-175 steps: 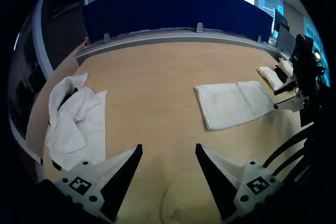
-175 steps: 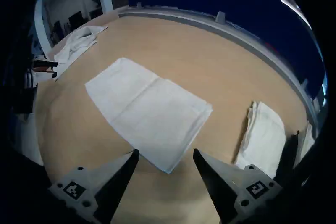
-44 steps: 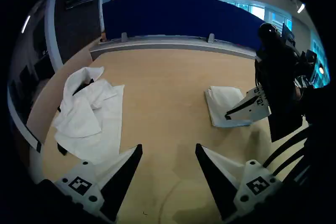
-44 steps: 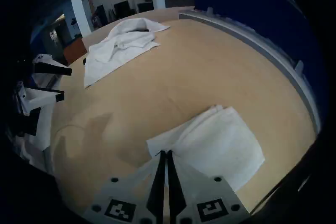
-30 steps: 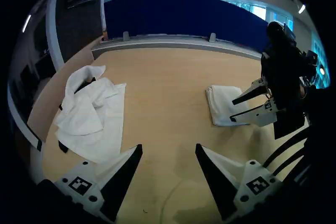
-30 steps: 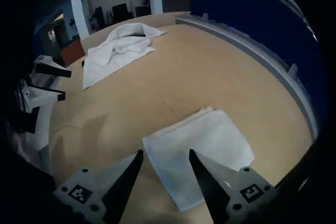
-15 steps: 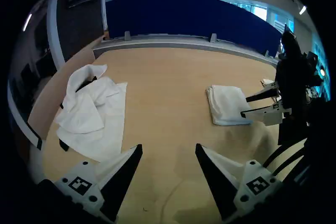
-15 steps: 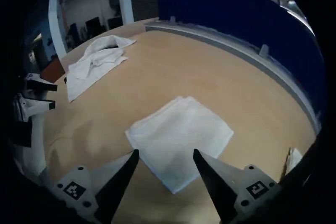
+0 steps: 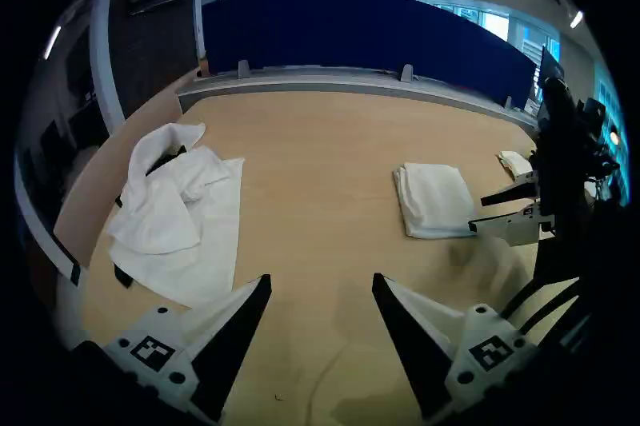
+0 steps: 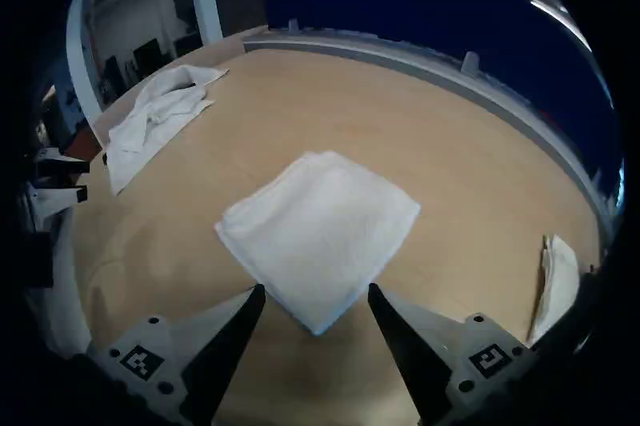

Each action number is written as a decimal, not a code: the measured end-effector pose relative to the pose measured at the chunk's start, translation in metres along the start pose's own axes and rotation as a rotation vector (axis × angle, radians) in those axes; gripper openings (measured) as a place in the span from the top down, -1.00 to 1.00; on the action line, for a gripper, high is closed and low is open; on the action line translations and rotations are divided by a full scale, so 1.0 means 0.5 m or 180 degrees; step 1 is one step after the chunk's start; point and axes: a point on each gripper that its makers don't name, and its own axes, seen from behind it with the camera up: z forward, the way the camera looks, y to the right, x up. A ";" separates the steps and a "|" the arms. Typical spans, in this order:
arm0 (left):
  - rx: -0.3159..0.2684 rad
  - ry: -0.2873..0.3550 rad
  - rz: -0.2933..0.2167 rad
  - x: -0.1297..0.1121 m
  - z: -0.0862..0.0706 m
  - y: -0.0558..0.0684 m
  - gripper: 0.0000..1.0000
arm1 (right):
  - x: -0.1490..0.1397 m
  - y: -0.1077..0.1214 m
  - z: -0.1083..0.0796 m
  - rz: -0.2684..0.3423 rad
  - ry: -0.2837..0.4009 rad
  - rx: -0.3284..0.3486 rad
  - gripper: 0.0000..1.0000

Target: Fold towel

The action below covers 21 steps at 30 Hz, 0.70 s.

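Pale wood of the table (image 9: 320, 138) spreads across both views, backed by a long blue partition (image 9: 360, 26). On its left side, in the left gripper view, lies a crumpled heap of unfolded towels (image 9: 172, 210). Near the middle sits the folded towel (image 10: 320, 226), now a compact square lying flat with nothing touching it. Some seconds ago it was a longer strip, folded only once. A smaller stack of finished towels (image 10: 556, 274) rests at the table's right edge.

The right gripper (image 10: 314, 290) was clamped on that towel's near edge a moment ago. It has since let go and drawn back, so its fingers stand wide apart, empty, with the towel's nearest corner just ahead of them. From the left gripper view it hovers just beside the towel's right edge, clear of the cloth. That release suggests this towel's fold is finished; what likely remains is moving it to the stack or fetching the next one from the heap.

The left gripper (image 9: 320, 278) hangs over bare table near the heap, fingers also spread wide and holding nothing
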 end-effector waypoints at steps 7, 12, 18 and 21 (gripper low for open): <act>-0.0006 0.0004 -0.0022 -0.004 0.000 -0.001 -0.87 | -0.041 -0.009 0.004 0.0046 -0.0119 0.0021 -1.00; -0.0007 0.0001 -0.0033 -0.007 0.001 -0.003 -0.88 | -0.063 -0.012 0.008 0.0097 -0.0189 0.0038 -0.93; -0.0002 -0.0004 -0.0036 -0.009 0.002 -0.006 -0.88 | -0.070 -0.012 0.014 0.0104 -0.0217 0.0038 -0.39; -0.0005 -0.0003 -0.0038 -0.009 0.002 -0.006 -0.88 | -0.069 -0.008 0.013 0.0112 -0.0215 0.0030 -0.12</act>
